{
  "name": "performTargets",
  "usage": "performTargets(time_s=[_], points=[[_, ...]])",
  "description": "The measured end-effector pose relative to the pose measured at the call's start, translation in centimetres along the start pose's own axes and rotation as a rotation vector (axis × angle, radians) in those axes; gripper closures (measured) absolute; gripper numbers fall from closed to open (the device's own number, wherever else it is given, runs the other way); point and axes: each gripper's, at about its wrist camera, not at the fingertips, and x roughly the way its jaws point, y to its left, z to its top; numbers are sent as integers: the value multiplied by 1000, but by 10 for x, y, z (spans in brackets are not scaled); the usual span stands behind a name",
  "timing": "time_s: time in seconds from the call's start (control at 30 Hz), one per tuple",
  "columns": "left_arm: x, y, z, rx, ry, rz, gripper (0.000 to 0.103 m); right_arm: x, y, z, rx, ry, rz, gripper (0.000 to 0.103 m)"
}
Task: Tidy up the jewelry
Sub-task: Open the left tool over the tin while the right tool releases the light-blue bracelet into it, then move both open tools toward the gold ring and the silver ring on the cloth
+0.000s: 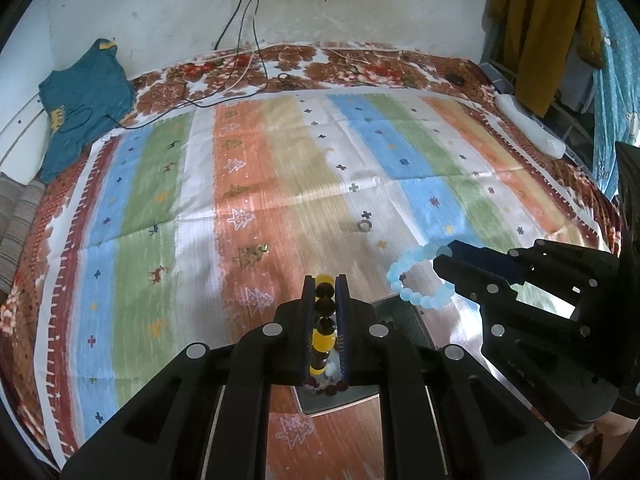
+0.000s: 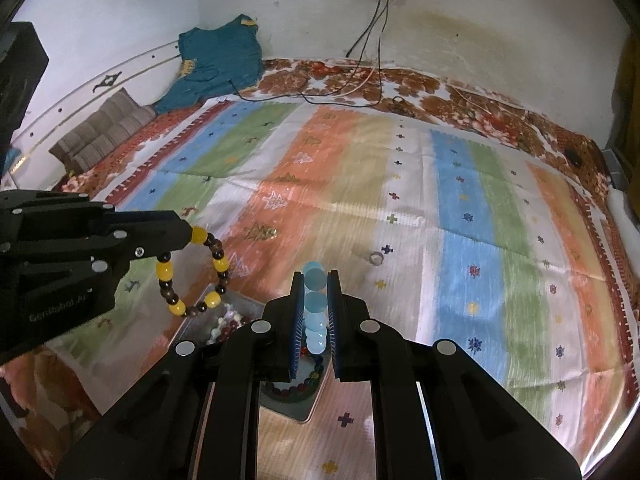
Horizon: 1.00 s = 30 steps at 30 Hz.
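My left gripper (image 1: 325,280) is clamped on the yellow-and-brown bead bracelet (image 2: 196,276), which dangles in a loop above the metal tray (image 2: 208,320) of beads near the front edge of the striped cloth (image 1: 280,160). My right gripper (image 2: 316,276) pinches the pale blue bracelet (image 1: 412,276) just beside it. A small ring (image 1: 363,225) lies mid-cloth.

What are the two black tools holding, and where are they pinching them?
The left tool pinches the yellow-and-brown bead bracelet across its beads at one side of the loop. The right tool pinches the pale blue bead bracelet the same way.
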Motion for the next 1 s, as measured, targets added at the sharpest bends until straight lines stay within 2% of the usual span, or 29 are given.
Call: performTargets(time_s=[0.27, 0.4, 0.5, 0.6, 0.8, 0.93, 1.0], points=[[-5, 1, -6, -2, -1, -6, 94, -2, 6, -9, -18, 19, 16, 91], [5, 3, -13, -23, 77, 17, 93, 3, 7, -12, -25, 55, 18, 90], [6, 7, -13, -29, 77, 52, 92, 7, 3, -12, -8, 72, 2, 75], [7, 12, -11, -44, 76, 65, 91, 10, -2, -12, 11, 81, -15, 73], [15, 15, -9, -35, 90, 98, 75, 18, -9, -9, 27, 104, -33, 67], [21, 19, -7, -38, 99, 112, 72, 25, -12, -6, 35, 118, -37, 64], [24, 21, -5, -40, 103, 124, 65, 28, -14, -4, 41, 123, -40, 61]])
